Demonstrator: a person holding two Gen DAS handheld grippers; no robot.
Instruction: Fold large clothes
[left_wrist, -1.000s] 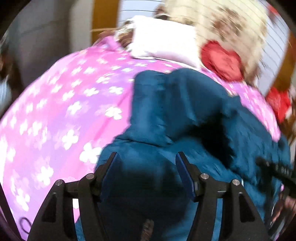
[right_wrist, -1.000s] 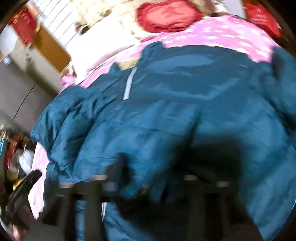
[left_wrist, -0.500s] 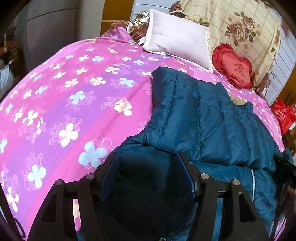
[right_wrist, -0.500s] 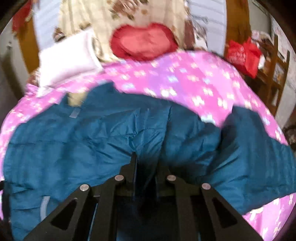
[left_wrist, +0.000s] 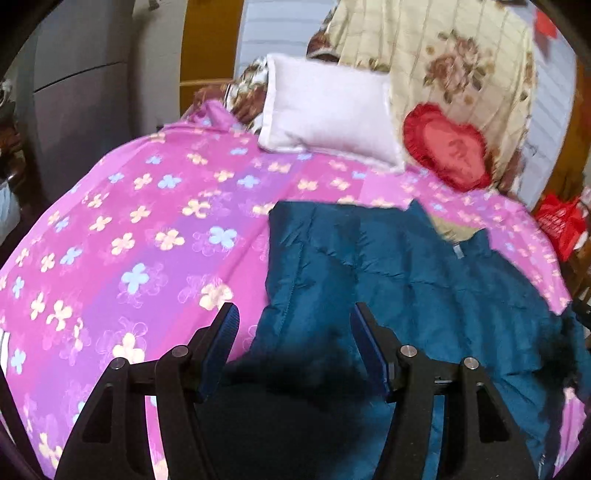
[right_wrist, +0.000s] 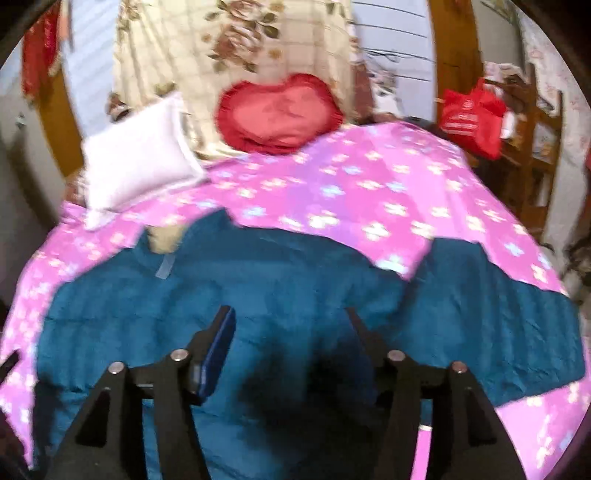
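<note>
A large dark teal padded jacket (left_wrist: 406, 280) lies spread on a bed with a pink flowered cover (left_wrist: 140, 236). In the left wrist view its left sleeve is folded over the body. My left gripper (left_wrist: 293, 325) is open and empty above the jacket's near left edge. In the right wrist view the jacket (right_wrist: 280, 280) lies flat with its right sleeve (right_wrist: 509, 314) stretched out to the right. My right gripper (right_wrist: 290, 328) is open and empty above the jacket's middle.
A white pillow (left_wrist: 328, 114), a red heart cushion (left_wrist: 447, 151) and a cream flowered blanket (left_wrist: 443, 55) sit at the bed's head. A red bag (right_wrist: 469, 114) and wooden shelving (right_wrist: 535, 140) stand to the right. A grey wardrobe (left_wrist: 77, 96) is on the left.
My right gripper was shut on jacket fabric half a second ago and is now open. Both grippers have pulled back from the jacket. The left sleeve now lies folded over the body.
</note>
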